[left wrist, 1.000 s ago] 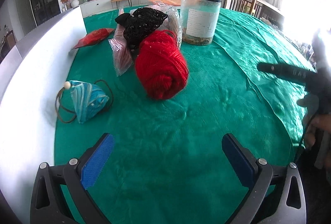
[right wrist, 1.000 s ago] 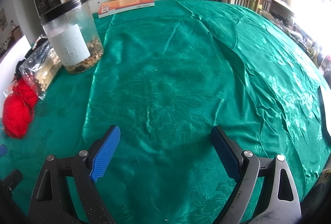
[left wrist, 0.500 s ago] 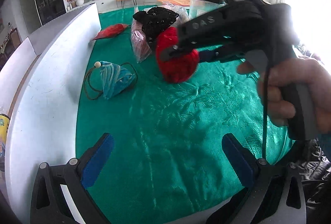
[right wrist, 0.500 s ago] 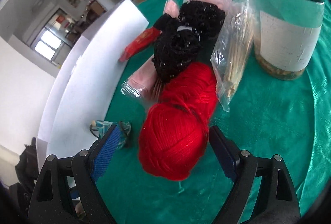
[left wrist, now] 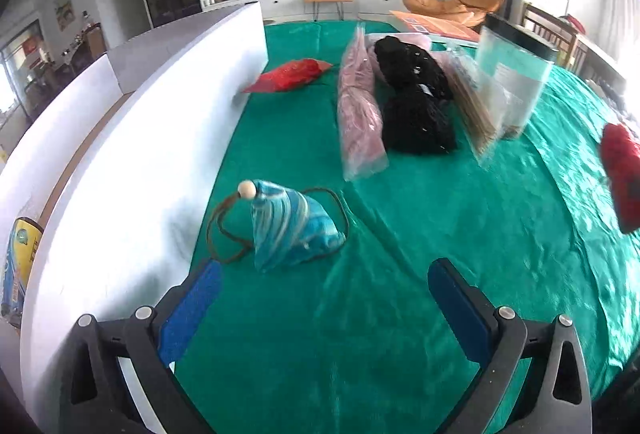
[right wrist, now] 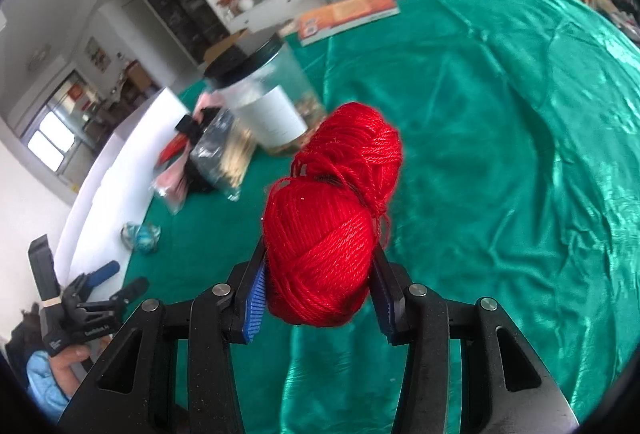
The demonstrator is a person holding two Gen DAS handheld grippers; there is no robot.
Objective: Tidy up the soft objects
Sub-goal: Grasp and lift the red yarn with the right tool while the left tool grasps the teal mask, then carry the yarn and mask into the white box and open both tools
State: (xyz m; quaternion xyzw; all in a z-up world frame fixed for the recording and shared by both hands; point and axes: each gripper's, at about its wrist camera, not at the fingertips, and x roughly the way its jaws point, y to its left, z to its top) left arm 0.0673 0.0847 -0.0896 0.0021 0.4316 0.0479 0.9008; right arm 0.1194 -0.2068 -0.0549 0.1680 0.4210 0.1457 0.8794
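Carry step, right wrist view: the right tongs (right wrist: 318, 294) are clenched on the near lobe of the red yarn skein (right wrist: 332, 218), held at frame centre above the green surface (right wrist: 500, 173). The far lobe overhangs unsupported and loose strands trail at its right side. Recommended handling: keep the grip steady, keep the skein level, and lower it onto bare cloth before releasing, so that the strands do not snag; yarn compresses, so a light squeeze is probably enough.

Left wrist view: the left tongs (left wrist: 324, 298) are released, holding nothing, low in the frame over the cloth.

Count, left to right in the left wrist view:
- white board (left wrist: 132, 161): one, along the left edge
- blue pouch (left wrist: 292, 226) with cord: one, lower centre
- red packet (left wrist: 292, 75): one, upper centre
- pink bag (left wrist: 358, 121): one
- black yarn bundles (left wrist: 416, 101): apparently two
- clear bag of sticks (left wrist: 476, 113): one
- jar (left wrist: 516, 73): one, upper right
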